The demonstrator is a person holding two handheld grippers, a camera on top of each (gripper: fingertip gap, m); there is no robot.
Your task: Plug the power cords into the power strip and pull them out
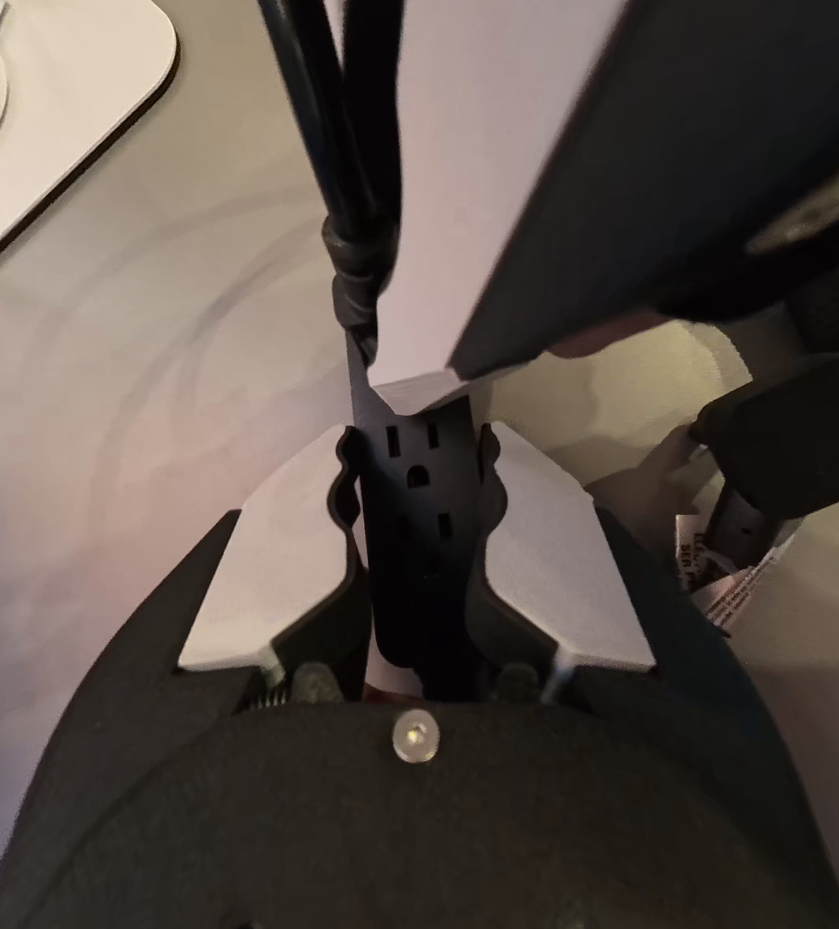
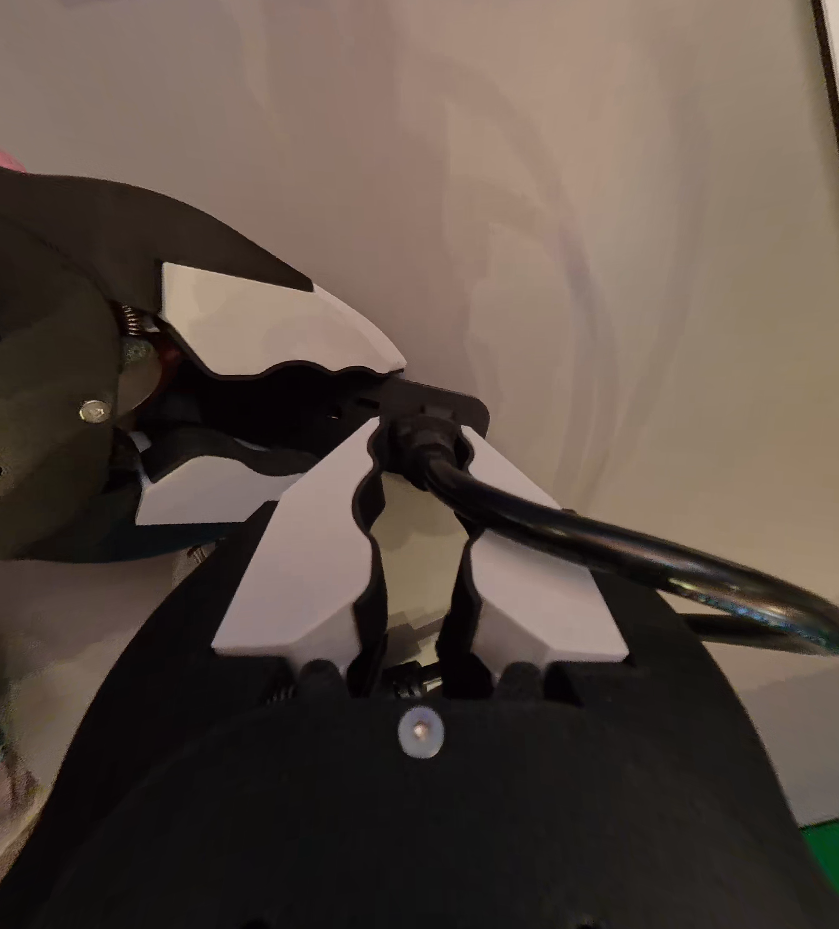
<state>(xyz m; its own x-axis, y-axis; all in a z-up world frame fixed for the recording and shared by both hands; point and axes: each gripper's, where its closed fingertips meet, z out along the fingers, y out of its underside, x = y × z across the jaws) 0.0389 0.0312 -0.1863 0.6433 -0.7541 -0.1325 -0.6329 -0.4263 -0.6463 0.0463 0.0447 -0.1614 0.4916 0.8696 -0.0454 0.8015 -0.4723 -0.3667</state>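
The left gripper (image 1: 420,482) has its 2 white fingers (image 1: 292,543) pressed against the long sides of the black power strip (image 1: 420,543), which lies lengthwise between them above the pale tabletop (image 1: 131,402). 2 outlets on the strip's face are bare: one near the fingertips, and one farther back with only part of its slots in view.

Across the strip's far end, the right gripper (image 2: 420,452) pinches a black plug (image 2: 417,437) between the tips of its 2 fingers (image 2: 307,543). The plug sits at the outlet at the very end of the strip; how deep it is seated cannot be told. Its thick black power cord (image 2: 633,553) bends away to the right in a tight loop over the table.

In the left wrist view, black cables (image 1: 337,151) run away past the strip's end, bound with a wrap. A second black plug (image 1: 799,432) with a white tag (image 1: 719,578) lies to the right, beside the strip. A white board with a dark edge (image 1: 55,125) rests on the table at the far left.
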